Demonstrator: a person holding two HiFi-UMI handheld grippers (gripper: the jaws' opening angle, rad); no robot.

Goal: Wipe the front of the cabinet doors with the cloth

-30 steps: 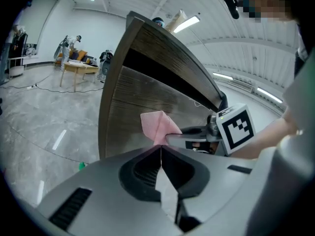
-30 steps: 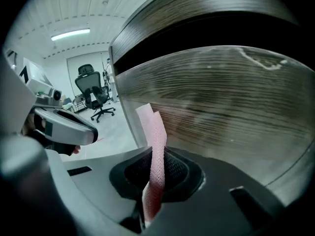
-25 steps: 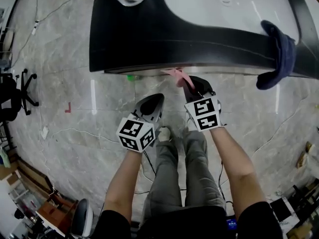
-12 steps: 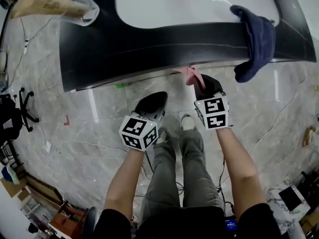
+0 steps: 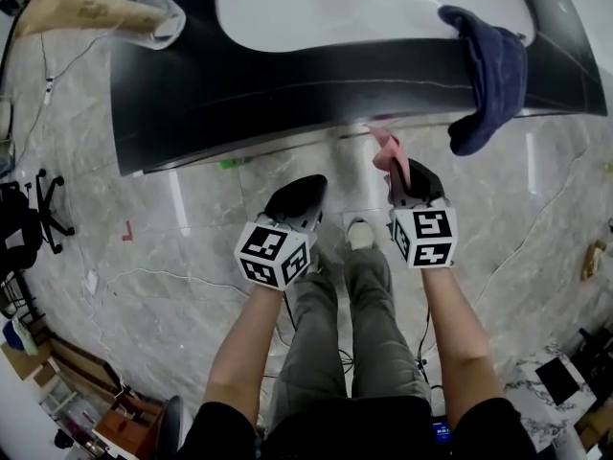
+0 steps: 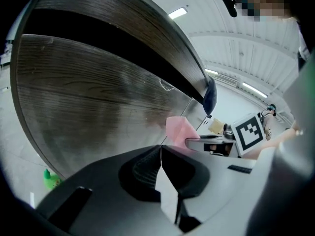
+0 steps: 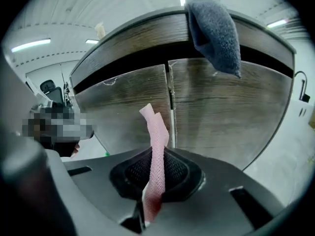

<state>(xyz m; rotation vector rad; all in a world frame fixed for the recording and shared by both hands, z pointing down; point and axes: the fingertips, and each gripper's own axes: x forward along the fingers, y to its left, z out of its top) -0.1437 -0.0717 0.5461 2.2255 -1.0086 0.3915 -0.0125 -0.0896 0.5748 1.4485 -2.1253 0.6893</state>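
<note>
Lab/office-type rm, marble floor (image 5: 144,228), swivel chair (image 5: 26,211), ceiling strip lights (image 7: 30,45)

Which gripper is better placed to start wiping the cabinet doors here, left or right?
Right. The right gripper is shut on the pink cloth, which sticks out toward the cabinet doors near their centre seam. The left gripper is shut with nothing in it, so it would probably need the cloth first.

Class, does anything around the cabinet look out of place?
A dark blue towel hangs from the countertop over the top of the right cabinet door, in the wiping path. A small green object lies on the floor.
</note>
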